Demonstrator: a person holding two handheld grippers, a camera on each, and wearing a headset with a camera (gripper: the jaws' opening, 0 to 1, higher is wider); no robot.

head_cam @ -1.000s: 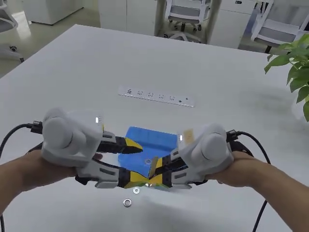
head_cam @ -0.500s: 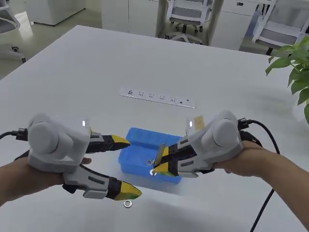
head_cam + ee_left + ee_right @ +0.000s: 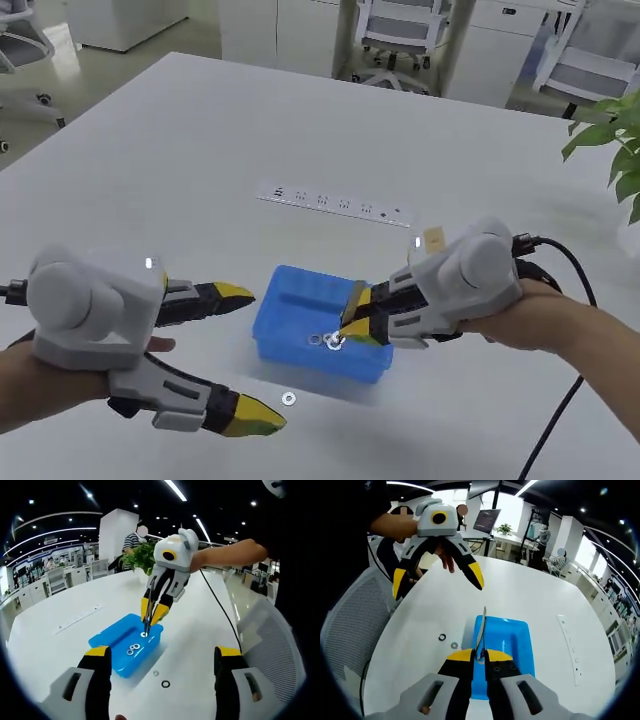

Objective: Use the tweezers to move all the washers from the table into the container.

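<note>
A blue container [image 3: 290,300] sits on the white table between my grippers. My right gripper [image 3: 352,325] is shut on thin metal tweezers [image 3: 480,627], whose tips hang over the container's inside [image 3: 125,640]. Three washers [image 3: 325,341] lie in the container near the tweezer tips; I cannot tell whether the tweezers hold one. My left gripper [image 3: 248,355] stands open to the left of the container with nothing between its fingers. Two washers [image 3: 448,640] lie on the table in front of the container, also seen as washers [image 3: 161,679] in the left gripper view.
A white power strip [image 3: 335,203] lies on the table behind the container. A potted plant [image 3: 612,140] stands at the right edge. Office chairs [image 3: 395,40] stand past the far side of the table [image 3: 180,150]. A cable [image 3: 565,400] trails from the right gripper.
The two grippers, close together at the container's front a second ago, have parted. The left has swung out to the left and opened wide. The right has carried the tweezers over the container.
</note>
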